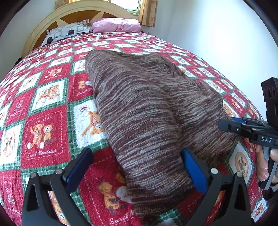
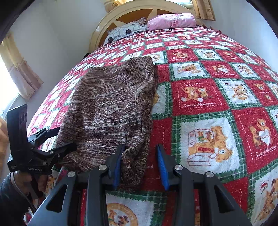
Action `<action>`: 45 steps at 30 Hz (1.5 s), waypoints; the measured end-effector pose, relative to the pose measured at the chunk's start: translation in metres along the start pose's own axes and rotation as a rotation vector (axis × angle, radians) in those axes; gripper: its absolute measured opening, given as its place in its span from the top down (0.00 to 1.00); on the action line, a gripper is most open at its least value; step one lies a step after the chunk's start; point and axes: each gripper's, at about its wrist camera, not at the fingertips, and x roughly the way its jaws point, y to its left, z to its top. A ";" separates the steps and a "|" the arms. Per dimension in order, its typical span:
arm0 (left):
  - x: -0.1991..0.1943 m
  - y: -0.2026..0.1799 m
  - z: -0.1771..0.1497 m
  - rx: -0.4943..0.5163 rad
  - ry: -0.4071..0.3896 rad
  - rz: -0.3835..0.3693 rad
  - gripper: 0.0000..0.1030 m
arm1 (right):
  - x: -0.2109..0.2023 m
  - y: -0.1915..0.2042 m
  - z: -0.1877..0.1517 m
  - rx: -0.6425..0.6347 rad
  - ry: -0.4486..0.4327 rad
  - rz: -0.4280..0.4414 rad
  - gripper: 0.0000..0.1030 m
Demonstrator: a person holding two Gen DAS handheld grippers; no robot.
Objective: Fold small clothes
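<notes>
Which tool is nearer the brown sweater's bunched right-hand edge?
Right. The right tool straddles that bunched edge at its near end; the left tool sits at the near left corner of the sweater.

You're over a bed (image 2: pixel 217 97) with a red, green and white teddy-bear quilt. Two pillows (image 1: pixel 114 26) lie at its cream arched headboard (image 2: pixel 128 10). White walls (image 1: pixel 217 34), gold curtains (image 1: pixel 149 12) beside a bright window (image 1: pixel 128 4).
</notes>
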 end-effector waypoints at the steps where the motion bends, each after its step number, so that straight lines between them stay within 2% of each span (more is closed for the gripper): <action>1: -0.001 0.000 -0.002 -0.002 0.000 -0.001 0.00 | -0.001 -0.001 -0.002 -0.004 0.001 0.006 0.64; 10: -0.006 0.006 -0.002 -0.037 -0.018 -0.016 0.00 | -0.018 0.000 -0.006 -0.011 -0.038 0.003 0.63; 15: -0.024 0.019 -0.005 -0.111 -0.130 -0.046 0.00 | -0.035 -0.014 0.019 0.027 -0.134 0.017 0.62; 18: -0.020 0.026 -0.002 -0.155 -0.116 -0.035 0.00 | -0.029 -0.027 0.037 0.066 -0.142 0.032 0.62; 24: -0.018 0.013 0.003 -0.111 -0.108 -0.060 0.00 | 0.005 -0.039 0.075 0.087 -0.080 0.091 0.62; 26: -0.011 0.009 0.005 -0.091 -0.076 -0.081 0.02 | 0.019 -0.042 0.090 0.103 -0.060 0.133 0.62; 27: -0.009 0.009 0.006 -0.088 -0.064 -0.085 0.03 | 0.026 -0.043 0.097 0.111 -0.043 0.155 0.58; 28: -0.005 0.010 0.007 -0.096 -0.047 -0.100 0.06 | 0.032 -0.043 0.102 0.112 -0.030 0.165 0.46; 30: 0.002 0.015 0.008 -0.123 -0.022 -0.131 0.09 | 0.046 -0.041 0.113 0.101 -0.007 0.157 0.41; 33: 0.003 0.020 0.009 -0.151 -0.027 -0.159 0.09 | 0.066 -0.039 0.125 0.079 0.020 0.134 0.41; 36: 0.003 0.016 0.010 -0.136 -0.025 -0.145 0.09 | 0.081 -0.045 0.131 0.100 0.035 0.122 0.41; 39: 0.005 0.014 0.012 -0.124 -0.022 -0.135 0.12 | 0.096 -0.051 0.135 0.137 0.044 0.168 0.41; 42: 0.007 0.014 0.013 -0.123 -0.016 -0.149 0.19 | 0.103 -0.051 0.139 0.137 0.037 0.187 0.42; 45: 0.008 0.013 0.014 -0.119 -0.010 -0.149 0.23 | 0.111 -0.046 0.141 0.132 0.044 0.230 0.54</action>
